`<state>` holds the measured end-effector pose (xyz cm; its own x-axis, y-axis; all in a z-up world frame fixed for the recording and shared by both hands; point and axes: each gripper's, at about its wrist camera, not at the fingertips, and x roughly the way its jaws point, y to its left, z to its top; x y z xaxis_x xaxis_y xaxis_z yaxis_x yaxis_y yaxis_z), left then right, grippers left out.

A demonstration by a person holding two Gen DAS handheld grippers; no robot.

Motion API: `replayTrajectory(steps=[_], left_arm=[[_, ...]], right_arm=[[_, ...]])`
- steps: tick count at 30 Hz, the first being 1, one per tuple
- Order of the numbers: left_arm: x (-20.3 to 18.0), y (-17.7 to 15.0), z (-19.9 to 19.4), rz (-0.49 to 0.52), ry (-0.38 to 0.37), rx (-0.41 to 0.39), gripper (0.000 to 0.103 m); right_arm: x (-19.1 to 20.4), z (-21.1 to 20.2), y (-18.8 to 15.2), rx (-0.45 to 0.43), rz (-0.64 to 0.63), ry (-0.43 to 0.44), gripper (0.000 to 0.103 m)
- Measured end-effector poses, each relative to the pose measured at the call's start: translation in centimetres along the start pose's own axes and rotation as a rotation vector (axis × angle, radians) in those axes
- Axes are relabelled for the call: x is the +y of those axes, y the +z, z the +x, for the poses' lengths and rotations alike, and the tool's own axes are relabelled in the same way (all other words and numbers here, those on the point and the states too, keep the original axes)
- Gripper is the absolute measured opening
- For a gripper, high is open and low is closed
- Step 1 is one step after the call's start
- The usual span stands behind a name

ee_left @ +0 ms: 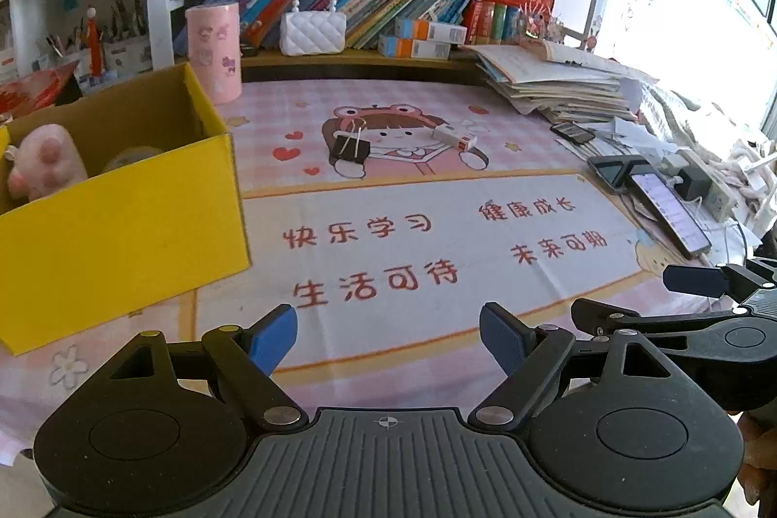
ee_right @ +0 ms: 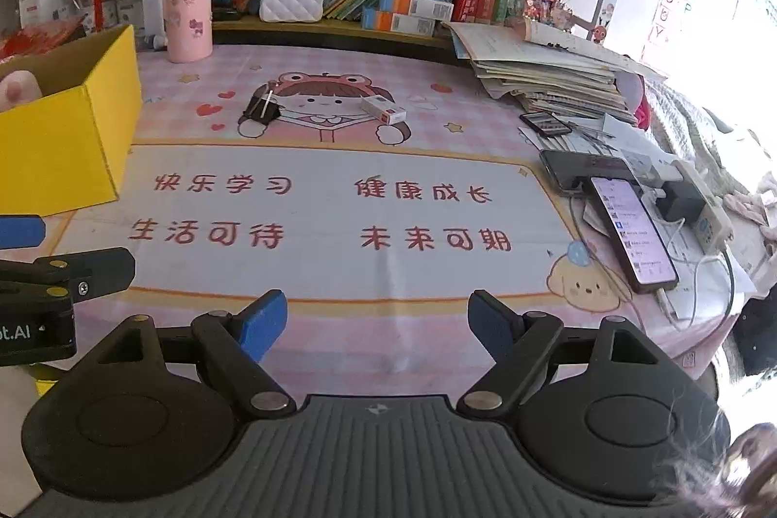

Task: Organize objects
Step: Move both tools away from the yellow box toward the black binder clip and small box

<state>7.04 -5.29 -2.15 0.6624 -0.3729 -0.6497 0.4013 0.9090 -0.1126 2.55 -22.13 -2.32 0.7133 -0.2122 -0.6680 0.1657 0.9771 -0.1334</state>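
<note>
Hovering above the near edge of a desk mat [ee_left: 388, 188], the left gripper [ee_left: 388, 338] has its blue pads wide apart with nothing between them. The right gripper [ee_right: 376, 324] stands just beside it, jaws equally wide and empty; one of its dark fingers pokes into the left view at the right edge, and the left's blue pad shows at the left edge of the right view.

Beyond the pads lies the pink checked mat with red characters and a cartoon girl. On the girl's picture sit a black clip [ee_left: 350, 149], its wire handles folded up, and to its right, well apart, a small white box [ee_left: 455, 138] with a red end, lying flat.

At the left stands an open yellow box [ee_left: 121, 217]. Inside it rests a pink plush paw [ee_left: 43, 163], with a pale, roll-shaped thing beside it that I cannot identify.

Behind the yellow box a pink cup [ee_left: 214, 52] stands upright at the mat's far edge. A white purse [ee_left: 313, 30] sits on the shelf before a row of leaning books.

At the right, a paper stack [ee_right: 548, 81] is heaped, and nearer lies a lit phone [ee_right: 631, 236] with a cable plugged in, beside a power strip.
</note>
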Motion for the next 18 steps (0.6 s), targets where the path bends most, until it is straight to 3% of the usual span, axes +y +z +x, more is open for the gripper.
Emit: replayTrajectory(steps=[11, 18], left_arm=[[-2.0, 3.6, 5.4, -0.038, 0.032, 0.010, 0.084], [-2.4, 6.6, 9.1, -0.076, 0.069, 0.004, 0.084]], right_arm=[[-3.4, 5.4, 4.1, 0.013, -0.039, 0.050, 0.081], [-5.2, 9.5, 7.1, -0.008, -0.059, 0.122, 0.075]])
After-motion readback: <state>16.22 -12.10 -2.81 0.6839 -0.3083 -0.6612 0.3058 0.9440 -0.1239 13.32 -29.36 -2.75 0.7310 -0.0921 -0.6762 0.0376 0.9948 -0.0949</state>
